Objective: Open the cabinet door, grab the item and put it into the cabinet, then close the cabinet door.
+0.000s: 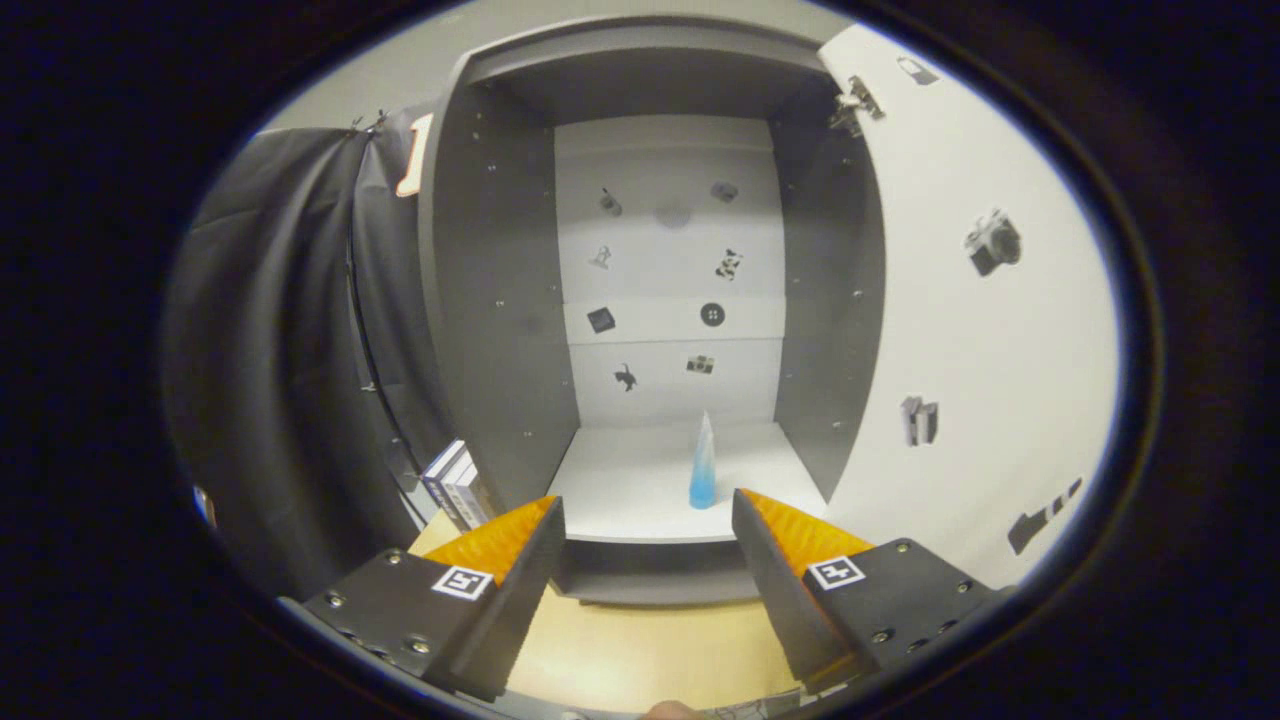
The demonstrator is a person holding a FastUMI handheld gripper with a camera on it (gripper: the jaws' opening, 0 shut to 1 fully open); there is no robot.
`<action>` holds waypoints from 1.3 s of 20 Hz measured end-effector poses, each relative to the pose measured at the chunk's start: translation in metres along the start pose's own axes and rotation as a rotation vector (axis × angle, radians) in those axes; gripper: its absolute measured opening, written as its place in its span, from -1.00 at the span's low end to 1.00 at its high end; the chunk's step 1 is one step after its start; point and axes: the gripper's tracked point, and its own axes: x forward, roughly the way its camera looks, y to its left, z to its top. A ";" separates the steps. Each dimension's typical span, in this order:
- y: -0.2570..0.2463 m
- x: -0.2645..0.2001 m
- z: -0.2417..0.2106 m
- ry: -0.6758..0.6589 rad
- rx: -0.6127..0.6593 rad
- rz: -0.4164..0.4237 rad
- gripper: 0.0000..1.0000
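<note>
Spread wide and holding nothing, the two fingers of the gripper [648, 540] hang over the pale wooden counter [640, 650], just short of the cabinet's lower front edge.

Just ahead of them, nearer the right one, a small translucent blue cone-shaped bottle [703, 465] stands upright on the white floor of the grey open cabinet [500, 300], close to its front edge and touching neither finger. Beyond it rises the cabinet's white back panel [668, 260], dotted with small dark picture stickers. To the right of the fingers the white cabinet door [980, 330] is swung fully open, with similar stickers on its inner face and a metal hinge [855, 103] at its top corner. Left of the left finger, a few upright books [458, 485] lean beside the cabinet's outer wall.

Judging by this, the door is opened and the item placed inside and let go; only closing the door seems left.

No brand or writing is legible; the book spines are too small to read.
</note>
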 end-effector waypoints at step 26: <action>-0.167 -0.285 -0.051 -0.203 0.187 -0.542 0.97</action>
